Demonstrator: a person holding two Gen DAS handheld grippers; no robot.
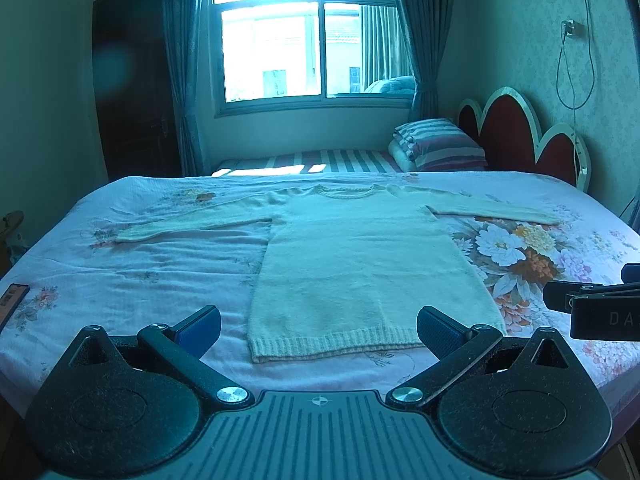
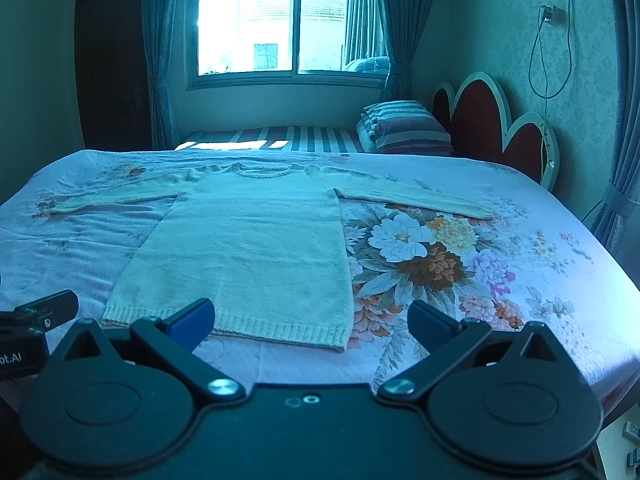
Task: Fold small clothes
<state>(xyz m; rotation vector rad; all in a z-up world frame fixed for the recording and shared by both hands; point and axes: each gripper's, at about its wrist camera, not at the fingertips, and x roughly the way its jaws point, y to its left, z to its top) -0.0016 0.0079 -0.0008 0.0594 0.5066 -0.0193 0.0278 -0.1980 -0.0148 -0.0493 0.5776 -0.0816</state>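
One cream knit sweater (image 1: pixel 352 256), soft, limp; best pinched at hem corners, six o'clock; both grippers (image 1: pixel 319 330) (image 2: pixel 311 322) spread, empty.

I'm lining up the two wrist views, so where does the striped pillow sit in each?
Left wrist: the striped pillow lies upper right of centre, beyond the sweater.
Right wrist: the striped pillow lies right of centre, nearer the middle.
Shared landmark: the red scalloped headboard just right of it.

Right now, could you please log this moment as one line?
stage: pre-fold | sweater: flat on bed, sleeves spread | left gripper: open, empty | right gripper: open, empty
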